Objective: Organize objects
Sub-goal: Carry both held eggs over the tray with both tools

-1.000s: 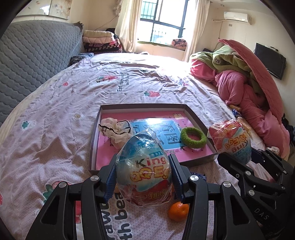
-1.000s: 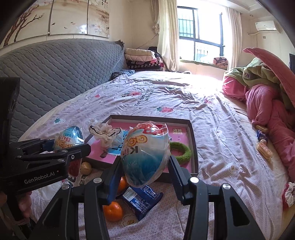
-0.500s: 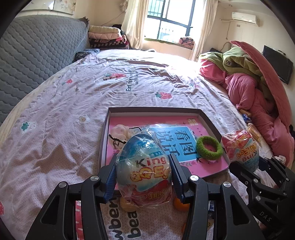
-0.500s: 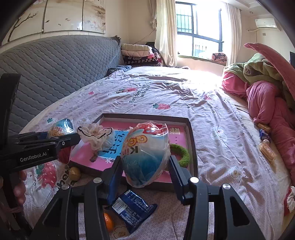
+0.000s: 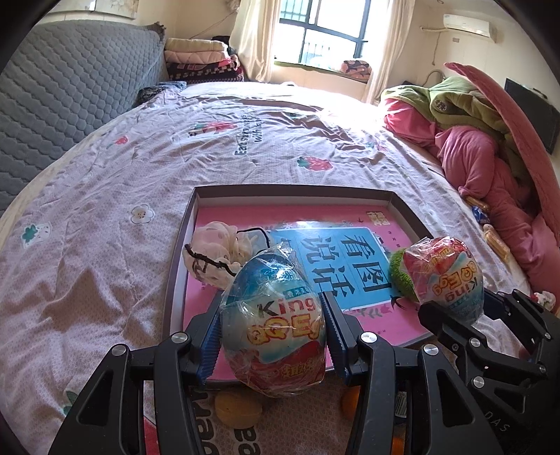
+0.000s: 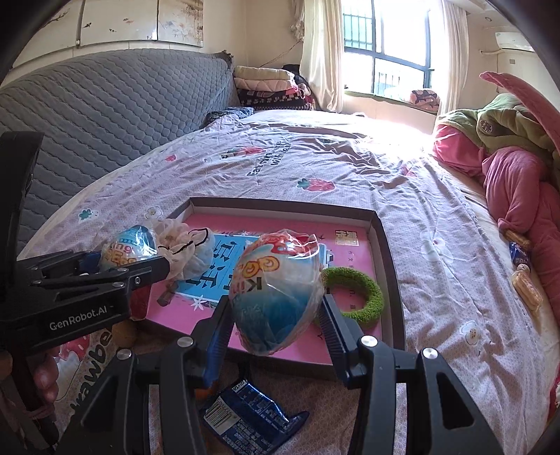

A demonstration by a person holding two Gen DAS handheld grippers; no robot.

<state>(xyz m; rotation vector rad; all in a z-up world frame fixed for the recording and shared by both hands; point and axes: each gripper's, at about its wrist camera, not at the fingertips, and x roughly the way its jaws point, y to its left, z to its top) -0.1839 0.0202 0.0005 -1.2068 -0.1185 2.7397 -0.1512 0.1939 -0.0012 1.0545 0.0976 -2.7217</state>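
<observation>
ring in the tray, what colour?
Green, fuzzy ring on the pink tray; clearest in right wrist view.

An orange (image 5: 351, 402) sits half hidden behind the left tongs (image 5: 273, 336).

Wrapped egg (image 5: 274, 323) in left tool (image 5: 273, 336)

Home bedroom. Wide bed (image 5: 140, 196) under a pinkish sheet printed with strawberries and flowers, grey quilted headboard (image 5: 70, 87) along the left. Folded blankets (image 5: 203, 59) stacked at the far corner, heaped pink and green duvets (image 5: 472, 140) on the right side. Barred window (image 5: 325, 35) with cream curtains (image 5: 252, 38), wall air conditioner (image 5: 469, 24), dark TV (image 5: 532, 115) on the right wall.
</observation>
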